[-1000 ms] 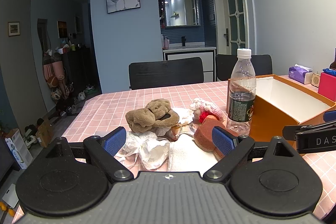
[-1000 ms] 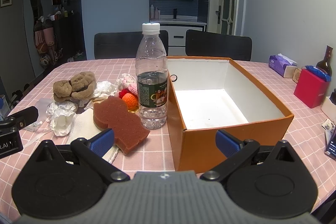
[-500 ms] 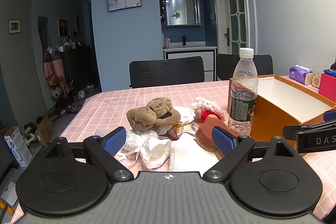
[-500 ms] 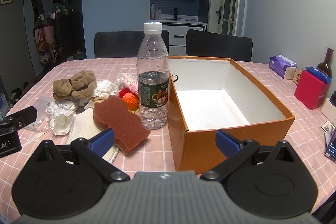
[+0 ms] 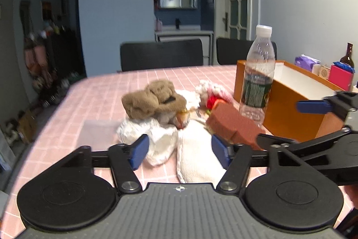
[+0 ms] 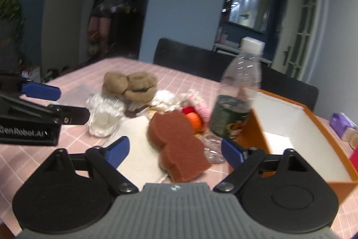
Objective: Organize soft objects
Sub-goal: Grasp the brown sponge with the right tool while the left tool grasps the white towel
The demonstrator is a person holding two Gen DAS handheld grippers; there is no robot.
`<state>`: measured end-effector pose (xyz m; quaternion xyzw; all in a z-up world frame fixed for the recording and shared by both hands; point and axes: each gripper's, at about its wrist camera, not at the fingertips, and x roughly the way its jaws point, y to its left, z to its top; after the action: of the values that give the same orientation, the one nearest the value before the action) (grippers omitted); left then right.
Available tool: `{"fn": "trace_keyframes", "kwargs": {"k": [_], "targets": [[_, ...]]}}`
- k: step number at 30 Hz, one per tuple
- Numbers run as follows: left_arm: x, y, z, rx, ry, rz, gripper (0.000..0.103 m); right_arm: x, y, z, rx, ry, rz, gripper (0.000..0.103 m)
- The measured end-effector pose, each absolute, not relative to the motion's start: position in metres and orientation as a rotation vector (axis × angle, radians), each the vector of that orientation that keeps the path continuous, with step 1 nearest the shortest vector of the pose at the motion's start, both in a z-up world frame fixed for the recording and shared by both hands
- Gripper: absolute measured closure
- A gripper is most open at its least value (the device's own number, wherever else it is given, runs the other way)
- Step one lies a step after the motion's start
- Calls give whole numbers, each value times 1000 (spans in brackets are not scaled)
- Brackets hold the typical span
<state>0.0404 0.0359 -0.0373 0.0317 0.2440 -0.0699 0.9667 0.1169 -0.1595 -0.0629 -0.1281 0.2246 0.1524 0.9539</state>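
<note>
Jaws on both the left gripper (image 5: 179, 150) and right gripper (image 6: 173, 150) are spread wide, holding nothing; the right one lines up on the brown sponge (image 6: 179, 145) in the soft pile beside the orange box (image 6: 299, 138), probably its destination

In the right wrist view, white lettering reading "GenRobot.AI" runs along the black body of the left gripper (image 6: 40, 91), which sits to the left of the right gripper's own fingers. Ahead and to the right, the water bottle's dark label (image 6: 228, 122) bears yellow print too blurred to read.
</note>
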Motion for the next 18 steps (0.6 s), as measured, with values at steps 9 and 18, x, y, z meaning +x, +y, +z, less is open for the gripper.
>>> {"fn": "trace_keyframes", "kwargs": {"k": [9,18], "targets": [[82,64,-70,-109,622,-269,46,181,-153,-104,-254,564,349,27],[104,57,-94,-165,701,-325,17,213,-153,-128,-250,636,363,13]]}}
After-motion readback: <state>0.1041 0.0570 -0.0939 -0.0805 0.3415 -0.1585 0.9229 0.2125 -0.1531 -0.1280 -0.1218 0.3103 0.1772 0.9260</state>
